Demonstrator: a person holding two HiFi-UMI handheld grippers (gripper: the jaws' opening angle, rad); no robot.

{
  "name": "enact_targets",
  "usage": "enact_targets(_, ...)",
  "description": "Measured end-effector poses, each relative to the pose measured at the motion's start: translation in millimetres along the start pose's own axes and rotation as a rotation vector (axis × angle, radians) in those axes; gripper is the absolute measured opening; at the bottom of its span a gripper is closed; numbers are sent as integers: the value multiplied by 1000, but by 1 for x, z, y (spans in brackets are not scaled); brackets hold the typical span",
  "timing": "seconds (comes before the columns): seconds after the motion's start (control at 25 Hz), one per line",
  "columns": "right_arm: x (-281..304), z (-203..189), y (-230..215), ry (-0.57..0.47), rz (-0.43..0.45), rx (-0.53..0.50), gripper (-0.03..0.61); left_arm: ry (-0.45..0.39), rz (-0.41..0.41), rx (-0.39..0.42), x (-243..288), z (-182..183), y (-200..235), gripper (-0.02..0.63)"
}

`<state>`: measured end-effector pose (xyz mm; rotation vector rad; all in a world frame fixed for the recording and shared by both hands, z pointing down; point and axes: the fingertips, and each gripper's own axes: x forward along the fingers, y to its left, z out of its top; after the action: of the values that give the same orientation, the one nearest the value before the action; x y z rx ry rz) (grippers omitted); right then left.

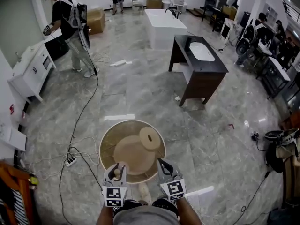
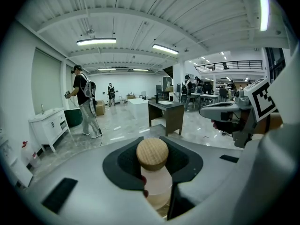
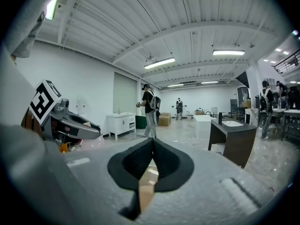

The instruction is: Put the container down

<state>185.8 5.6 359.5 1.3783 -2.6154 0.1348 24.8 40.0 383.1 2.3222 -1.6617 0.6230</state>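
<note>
The container [image 2: 154,182] is a pale, translucent jar with a round wooden stopper [image 2: 152,153]. My left gripper [image 2: 152,162] is shut on it, a dark pad on each side of its neck. In the head view the left gripper [image 1: 117,171] holds the jar [image 1: 117,173] upright over the near rim of a round wicker table [image 1: 105,142]. My right gripper [image 1: 163,165] hangs beside it at the same height. In the right gripper view its pads [image 3: 152,146] meet with nothing between them.
On the round table lie a tan wooden tray [image 1: 133,154] and a small wooden disc [image 1: 150,138]. A power strip and cables [image 1: 70,160] trail on the marble floor to the left. A dark vanity [image 1: 199,67] stands farther off, and a person [image 1: 70,27] at the back left.
</note>
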Motion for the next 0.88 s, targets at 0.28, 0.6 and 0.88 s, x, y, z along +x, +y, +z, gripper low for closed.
enact_targets(0.28,27,-7,14,21,49,-16,-2,12,10,-16,15,-6,18,118)
enact_targets(0.6,73,-26,23,65,143,-27,-2,21,65,-45,39,-15,44,118)
enact_targets(0.88,130,-39,25,93,236,-40,0,58,140,-114,66,-35,75,118)
